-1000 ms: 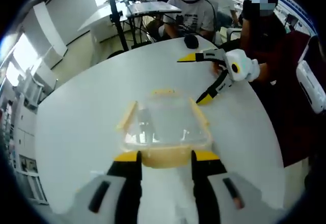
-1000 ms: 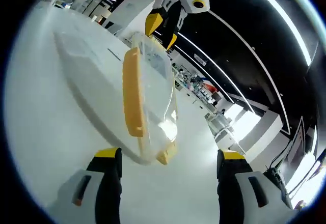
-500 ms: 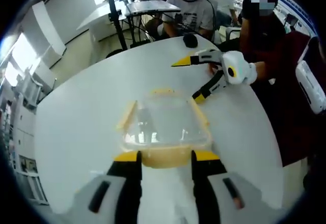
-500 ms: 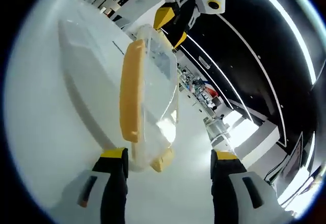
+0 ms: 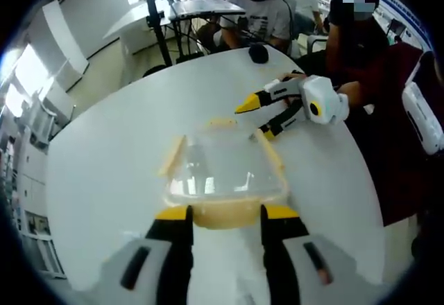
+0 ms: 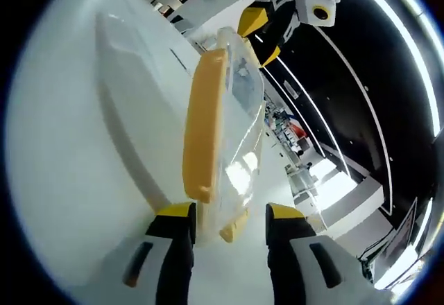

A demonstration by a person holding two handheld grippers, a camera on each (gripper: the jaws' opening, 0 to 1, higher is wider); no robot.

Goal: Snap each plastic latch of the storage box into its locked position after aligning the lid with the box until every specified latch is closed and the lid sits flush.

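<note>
A clear storage box (image 5: 222,166) with its lid on rests on the white table (image 5: 104,152). Yellow latches show at its near end (image 5: 223,216), left side (image 5: 172,158), right side (image 5: 274,159) and far end (image 5: 222,122). My left gripper (image 5: 225,213) is shut on the near latch. My right gripper (image 5: 255,119) straddles the far right corner of the box. In the right gripper view its jaws (image 6: 231,211) are closed in on the box (image 6: 239,111), beside the long latch (image 6: 203,125) and a small latch (image 6: 234,230). The left gripper (image 6: 260,38) sits at the box's other end.
A black round object (image 5: 259,53) lies near the table's far edge. Several people sit beyond it, and a person in dark clothes (image 5: 361,48) stands close at the right. A black stand (image 5: 156,21) rises behind the table. A white device (image 5: 423,118) hangs at the right.
My right gripper moved in to the box's far right corner and its jaws narrowed around it. The left gripper and the box stayed put.
</note>
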